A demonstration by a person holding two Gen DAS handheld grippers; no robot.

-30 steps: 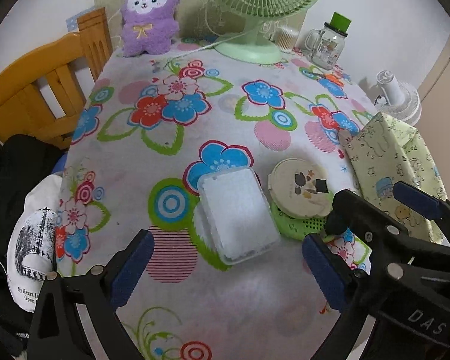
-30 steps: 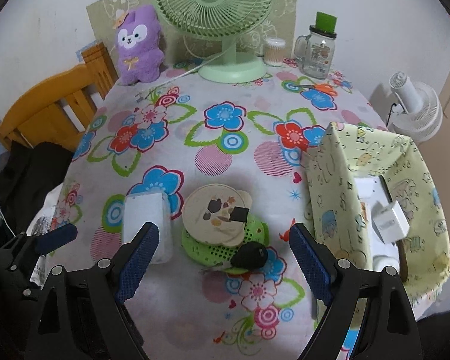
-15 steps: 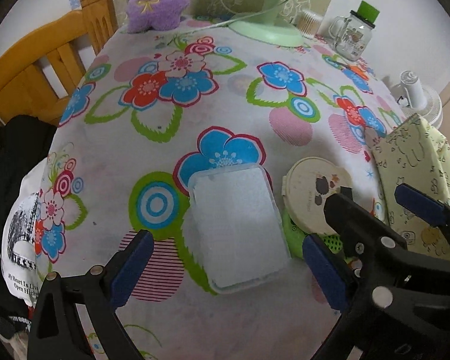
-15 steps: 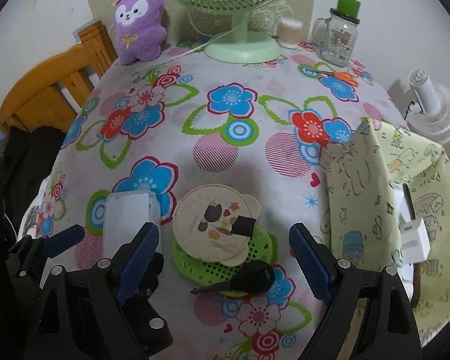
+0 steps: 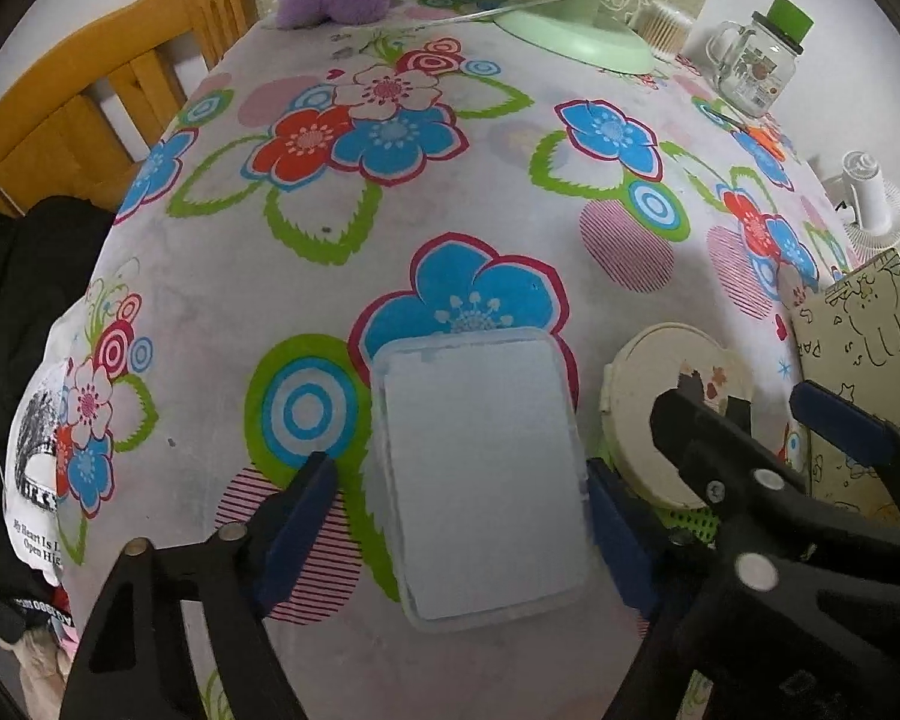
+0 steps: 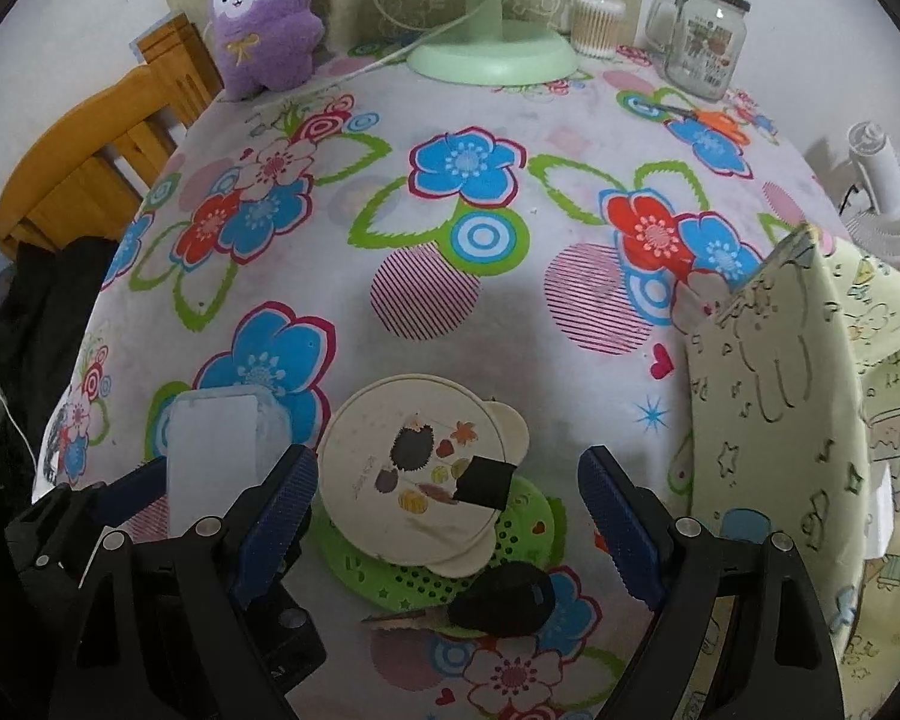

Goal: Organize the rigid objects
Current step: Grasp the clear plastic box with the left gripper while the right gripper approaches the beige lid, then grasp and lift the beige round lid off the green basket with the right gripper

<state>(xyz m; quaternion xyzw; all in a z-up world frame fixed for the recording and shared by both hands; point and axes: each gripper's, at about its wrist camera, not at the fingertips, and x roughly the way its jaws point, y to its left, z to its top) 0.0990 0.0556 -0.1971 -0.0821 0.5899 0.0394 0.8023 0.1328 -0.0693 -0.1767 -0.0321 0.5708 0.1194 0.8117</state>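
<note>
A flat white rectangular box [image 5: 480, 474] lies on the flowered tablecloth. My left gripper [image 5: 462, 516] is open, its blue pads on either side of the box, close to its long edges. The box also shows in the right wrist view [image 6: 210, 456]. My right gripper [image 6: 447, 522] is open above a cream round lid [image 6: 420, 468] that rests on a green perforated disc [image 6: 426, 576]. A black car key [image 6: 504, 600] lies on the disc's near edge. The lid also shows in the left wrist view [image 5: 660, 396].
A pale yellow fabric bin [image 6: 810, 420] stands at the right table edge. A green fan base [image 6: 492, 57], a purple plush [image 6: 264, 18], a cotton-swab jar [image 6: 597, 24] and a glass mug jar [image 6: 705, 42] stand at the back. A wooden chair [image 6: 84, 180] is at the left.
My left gripper has moved forward and down until its pads flank the white box. My right gripper has moved closer over the round lid and key.
</note>
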